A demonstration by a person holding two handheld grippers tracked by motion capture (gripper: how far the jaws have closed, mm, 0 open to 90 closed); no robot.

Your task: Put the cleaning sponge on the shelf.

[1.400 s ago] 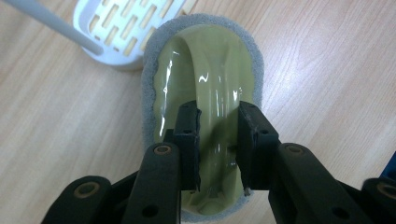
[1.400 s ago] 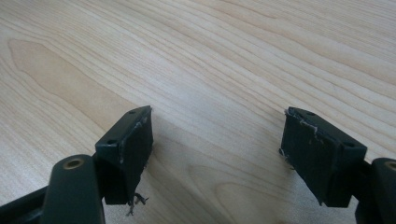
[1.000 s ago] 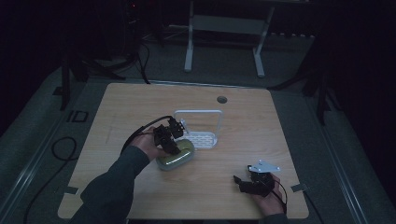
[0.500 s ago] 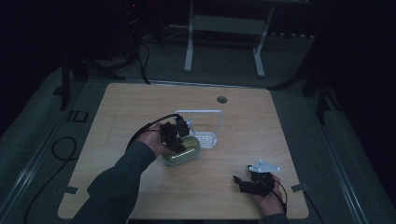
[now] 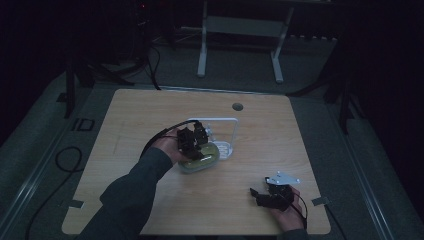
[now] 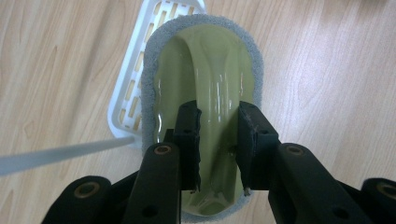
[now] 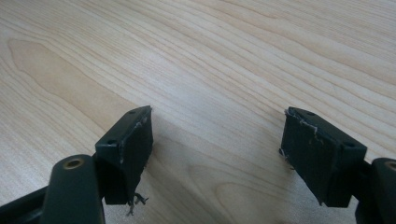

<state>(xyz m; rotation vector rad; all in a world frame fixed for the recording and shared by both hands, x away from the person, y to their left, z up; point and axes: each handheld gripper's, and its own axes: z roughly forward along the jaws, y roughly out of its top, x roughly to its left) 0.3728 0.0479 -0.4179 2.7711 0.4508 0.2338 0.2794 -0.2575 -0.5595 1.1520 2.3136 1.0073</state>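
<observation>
The scrubber (image 6: 205,70) is an oval pad — a glossy olive-green plastic top with a raised ridge running down its length, rimmed all round by a band of fuzzy grey scouring fibre. The left gripper (image 6: 219,140) holds it: the two black jaws stand fairly narrow, pressed against either side of that central ridge. In the high view the scrubber (image 5: 202,159) sits near the middle of the table (image 5: 150,115), a little toward the person's edge, with the left gripper (image 5: 192,142) over it. Its far end overlaps a white slotted tray (image 6: 128,88), which belongs to the white rack (image 5: 226,131) standing just behind it. The right gripper (image 7: 217,154) has its jaws spread wide with nothing between them, bare wood grain below; in the high view it (image 5: 272,192) rests near the table's right front corner, well apart from the scrubber. No brand, label or writing can be read on anything. Counted: one scrubber, one rack with one tray, two grippers — and one small round grommet (image 5: 237,106) near the table's far edge.
</observation>
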